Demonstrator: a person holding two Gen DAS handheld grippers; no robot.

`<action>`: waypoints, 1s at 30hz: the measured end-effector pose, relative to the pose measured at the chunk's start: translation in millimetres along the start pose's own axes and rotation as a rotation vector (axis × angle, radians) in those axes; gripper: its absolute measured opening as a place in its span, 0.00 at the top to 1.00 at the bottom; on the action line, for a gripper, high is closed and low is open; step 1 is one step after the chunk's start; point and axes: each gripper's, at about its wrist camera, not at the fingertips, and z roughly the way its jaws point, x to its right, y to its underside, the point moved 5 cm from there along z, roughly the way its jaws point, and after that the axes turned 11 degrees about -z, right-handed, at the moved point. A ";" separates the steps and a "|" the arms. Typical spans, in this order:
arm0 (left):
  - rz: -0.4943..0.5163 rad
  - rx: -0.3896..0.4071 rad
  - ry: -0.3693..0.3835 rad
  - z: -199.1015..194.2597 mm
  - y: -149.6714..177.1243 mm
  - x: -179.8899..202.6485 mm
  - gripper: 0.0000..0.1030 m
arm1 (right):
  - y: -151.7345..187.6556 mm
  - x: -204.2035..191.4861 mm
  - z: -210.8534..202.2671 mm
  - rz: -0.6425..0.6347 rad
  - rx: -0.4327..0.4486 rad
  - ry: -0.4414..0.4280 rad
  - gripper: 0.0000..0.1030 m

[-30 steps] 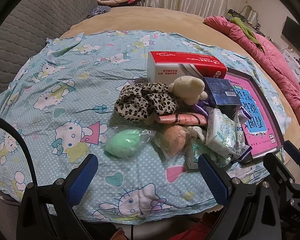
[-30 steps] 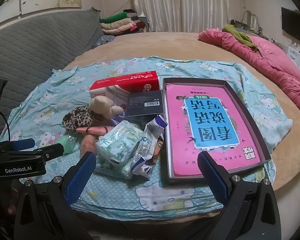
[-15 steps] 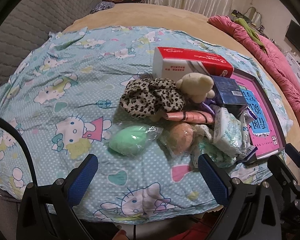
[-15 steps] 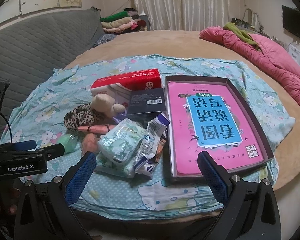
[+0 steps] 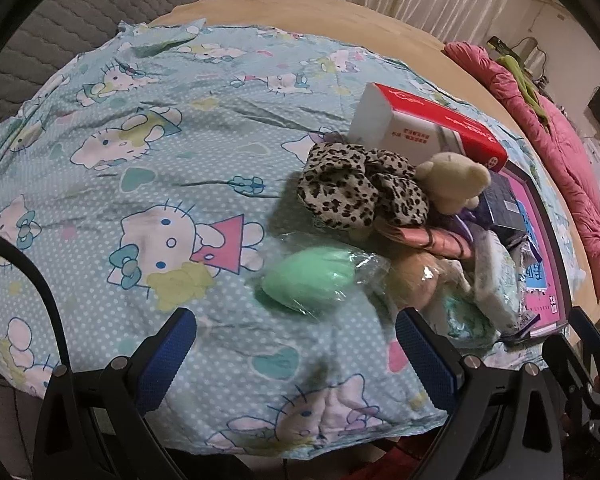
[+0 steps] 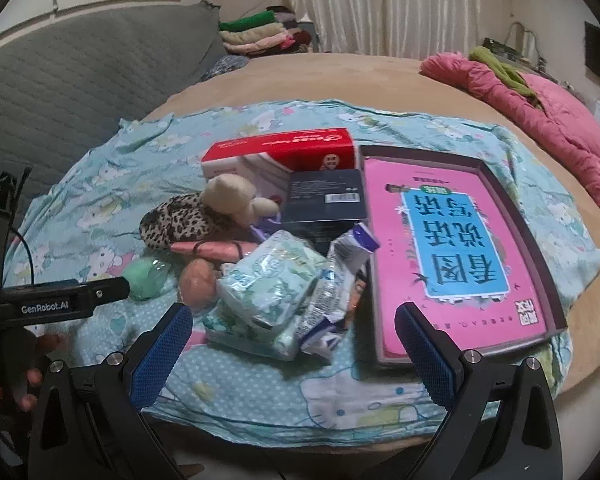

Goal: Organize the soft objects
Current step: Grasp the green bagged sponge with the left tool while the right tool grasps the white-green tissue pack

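Observation:
A pile of soft things lies on the Hello Kitty sheet (image 5: 148, 160): a bagged green sponge (image 5: 310, 282), a bagged tan sponge (image 5: 414, 280), a leopard-print scrunchie (image 5: 356, 190), a cream teddy bear (image 5: 452, 180) and tissue packs (image 6: 272, 280). My left gripper (image 5: 296, 354) is open and empty, just short of the green sponge. My right gripper (image 6: 294, 346) is open and empty, in front of the tissue packs. The same sponge (image 6: 144, 276), scrunchie (image 6: 176, 220) and bear (image 6: 232, 196) show in the right wrist view.
A red and white tissue box (image 6: 284, 152) and a dark box (image 6: 326, 202) stand behind the pile. A dark tray (image 6: 536, 248) holding a pink book (image 6: 452, 248) lies to the right. A pink quilt (image 6: 540, 92) lies far right, a grey headboard (image 6: 80, 68) left.
My left gripper has moved forward and closer to the green sponge, turning left. My right gripper has drifted slightly closer to the pile. Both stay open.

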 end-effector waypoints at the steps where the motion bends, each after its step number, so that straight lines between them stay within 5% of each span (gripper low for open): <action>1: 0.006 -0.002 0.003 1.7 -0.8 0.3 0.02 | -1.1 -2.0 2.0 -0.008 -0.002 0.000 0.02; 20: 0.027 -0.030 0.025 34.7 -9.9 -0.9 0.03 | -13.3 -20.2 63.1 -0.186 -0.097 0.112 0.04; 28: -0.005 -0.043 0.067 46.1 -18.6 -6.4 0.09 | -10.8 -19.6 71.5 -0.231 -0.091 0.063 0.24; 30: -0.004 -0.043 0.074 48.4 -19.9 -5.6 0.14 | -11.2 -19.1 72.1 -0.231 -0.087 0.022 0.35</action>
